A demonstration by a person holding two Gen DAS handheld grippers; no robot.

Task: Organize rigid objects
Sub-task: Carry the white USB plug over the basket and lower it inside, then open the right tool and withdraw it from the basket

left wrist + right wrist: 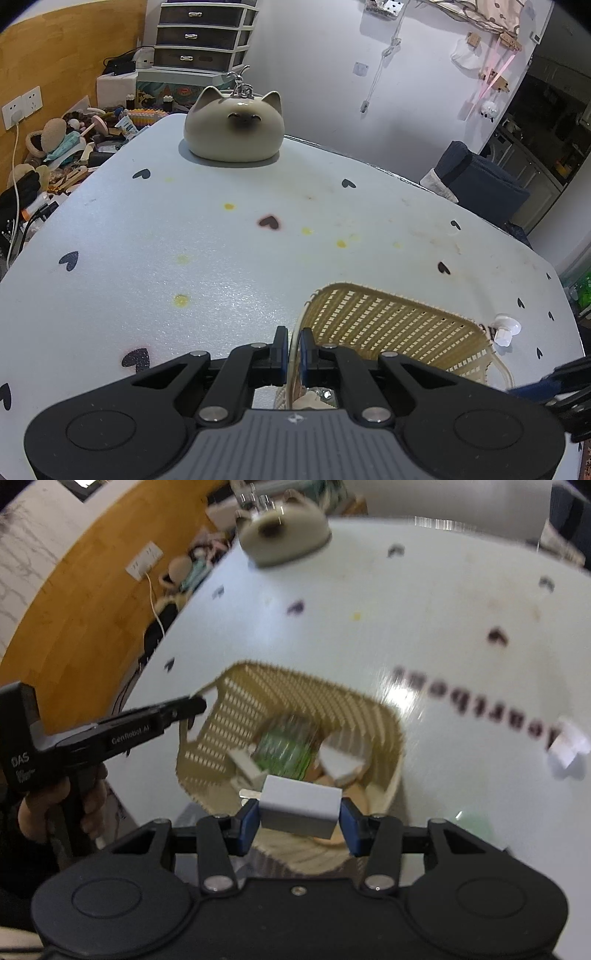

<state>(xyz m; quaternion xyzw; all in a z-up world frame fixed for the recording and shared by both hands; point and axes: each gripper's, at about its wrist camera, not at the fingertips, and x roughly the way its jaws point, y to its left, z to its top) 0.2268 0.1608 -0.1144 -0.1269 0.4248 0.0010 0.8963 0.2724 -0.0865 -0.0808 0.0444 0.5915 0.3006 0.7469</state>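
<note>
The white heart-printed surface (221,258) carried a woven basket (388,325) near its front edge and a cat-shaped ceramic pot (234,127) at the far side. The basket already held a green packet (284,749) and pale blocks. The left tongs (294,347) were pinched nearly closed on the basket's rim. The right tongs (300,821), partly open, gripped a white block (301,805) above the basket. A small white piece (567,753) lay on the surface beside it.
</note>
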